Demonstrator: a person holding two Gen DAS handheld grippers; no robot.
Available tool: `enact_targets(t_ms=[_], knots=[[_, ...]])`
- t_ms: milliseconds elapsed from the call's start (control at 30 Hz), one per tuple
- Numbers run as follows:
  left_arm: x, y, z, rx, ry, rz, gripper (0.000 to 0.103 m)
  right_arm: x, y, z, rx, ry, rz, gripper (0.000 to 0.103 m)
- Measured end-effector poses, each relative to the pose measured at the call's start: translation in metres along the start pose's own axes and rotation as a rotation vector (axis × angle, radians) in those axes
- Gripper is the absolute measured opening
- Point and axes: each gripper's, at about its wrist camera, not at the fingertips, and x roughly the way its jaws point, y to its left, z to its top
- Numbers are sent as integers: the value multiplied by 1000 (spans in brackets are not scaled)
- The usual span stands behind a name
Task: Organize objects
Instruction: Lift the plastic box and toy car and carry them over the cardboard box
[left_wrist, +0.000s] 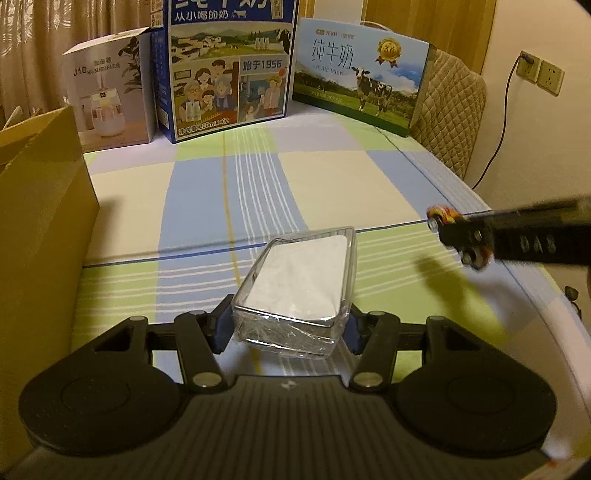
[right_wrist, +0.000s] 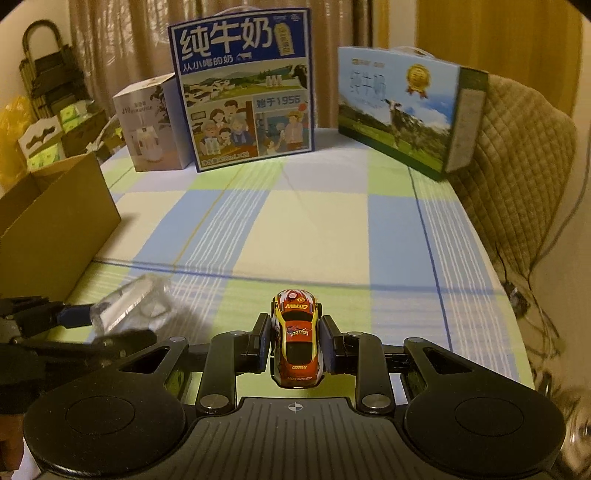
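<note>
A clear plastic box (left_wrist: 295, 291) with a white pack inside hangs above the checked tablecloth, and my left gripper (left_wrist: 288, 328) is shut on its near end. In the right wrist view the same clear plastic box (right_wrist: 129, 306) shows blurred at the lower left, in the other gripper's blue pads. My right gripper (right_wrist: 295, 343) is shut on a small red and yellow toy car (right_wrist: 297, 339), its nose pointing away. From the left wrist view the toy car (left_wrist: 460, 236) appears side-on at the right, wheels visible, held by the dark gripper.
An open cardboard box (left_wrist: 40, 206) stands at the left table edge, also seen as the cardboard box (right_wrist: 55, 214). At the back stand a humidifier carton (left_wrist: 110, 88) and two milk cartons (left_wrist: 229, 70) (left_wrist: 362, 74). A padded chair (right_wrist: 517, 158) is at the right.
</note>
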Motion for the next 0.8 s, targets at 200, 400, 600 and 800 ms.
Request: enact_targets(t_ms=[200,400,600,800], knots=[[-39,-5,-10,-67,-4,-5,52,-36,11,-24,73,3,3,25],[-88,-6,-23,-120,-3,-3,52,-80,29,-42,100,0,18,25],[-134,-10,-32,-116,-16,16,52,-121,50,-48,84,-42,39,25],[-174,-11,-42,-124,-40,34,52,-151,74,-48,45,-79,65,25]])
